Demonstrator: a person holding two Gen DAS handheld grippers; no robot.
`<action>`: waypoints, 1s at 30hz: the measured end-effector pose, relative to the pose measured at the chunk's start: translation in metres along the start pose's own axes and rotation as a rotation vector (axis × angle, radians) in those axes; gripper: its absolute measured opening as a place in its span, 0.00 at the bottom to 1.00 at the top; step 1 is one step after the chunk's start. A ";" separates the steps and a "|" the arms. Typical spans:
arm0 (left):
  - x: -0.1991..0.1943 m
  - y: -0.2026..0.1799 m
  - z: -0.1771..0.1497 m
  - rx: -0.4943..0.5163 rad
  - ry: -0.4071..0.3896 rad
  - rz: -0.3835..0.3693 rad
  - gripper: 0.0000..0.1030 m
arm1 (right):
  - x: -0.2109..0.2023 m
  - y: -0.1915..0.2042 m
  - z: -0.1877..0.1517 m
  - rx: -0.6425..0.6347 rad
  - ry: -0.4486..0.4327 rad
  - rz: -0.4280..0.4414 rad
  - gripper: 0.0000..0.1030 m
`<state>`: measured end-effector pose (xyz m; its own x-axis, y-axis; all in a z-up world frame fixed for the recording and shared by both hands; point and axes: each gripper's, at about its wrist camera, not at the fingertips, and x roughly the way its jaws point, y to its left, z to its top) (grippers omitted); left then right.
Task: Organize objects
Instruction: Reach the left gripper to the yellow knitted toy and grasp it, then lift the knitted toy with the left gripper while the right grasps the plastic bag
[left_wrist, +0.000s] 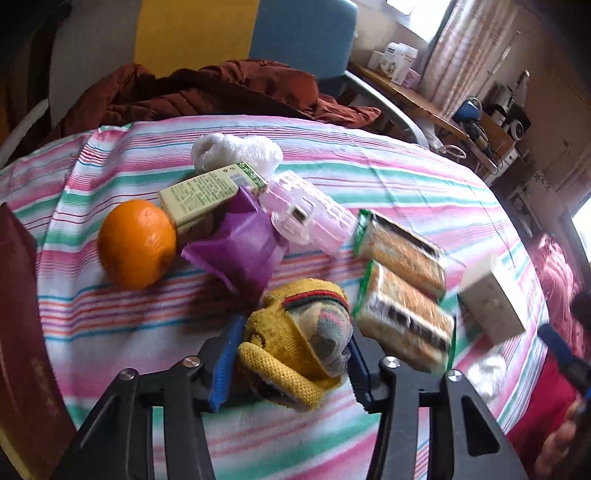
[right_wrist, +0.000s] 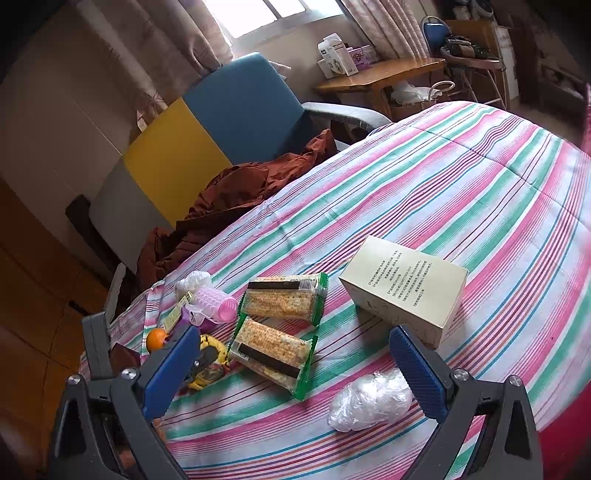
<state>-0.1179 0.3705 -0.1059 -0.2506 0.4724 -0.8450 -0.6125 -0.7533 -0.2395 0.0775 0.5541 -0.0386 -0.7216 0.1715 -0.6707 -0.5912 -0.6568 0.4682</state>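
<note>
Striped bedsheet (right_wrist: 461, 192) carries the clutter. My left gripper (left_wrist: 291, 354) has its jaws clamped on the yellow knit sock (left_wrist: 295, 339), low beside the cracker packs (left_wrist: 402, 295), presumably for sorting. Right gripper (right_wrist: 295, 376) hangs with jaws wide, empty.

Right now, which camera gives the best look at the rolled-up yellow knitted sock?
The left wrist view: the rolled-up yellow knitted sock fills the foreground, pinched between the left gripper pads, stripes visible. The right wrist view shows only a small yellow sliver beyond the open right gripper.
</note>
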 end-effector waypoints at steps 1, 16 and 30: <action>-0.003 -0.002 -0.006 0.012 -0.005 0.007 0.50 | 0.000 -0.001 0.000 0.001 -0.002 -0.003 1.00; -0.046 -0.020 -0.090 0.168 -0.010 0.025 0.49 | 0.007 -0.021 0.002 0.125 0.117 0.055 1.00; -0.044 -0.020 -0.093 0.188 -0.023 0.017 0.51 | 0.034 -0.007 -0.008 -0.280 0.422 -0.248 0.91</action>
<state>-0.0244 0.3224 -0.1087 -0.2778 0.4719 -0.8368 -0.7368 -0.6636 -0.1297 0.0599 0.5589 -0.0694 -0.3327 0.0744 -0.9401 -0.5651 -0.8138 0.1356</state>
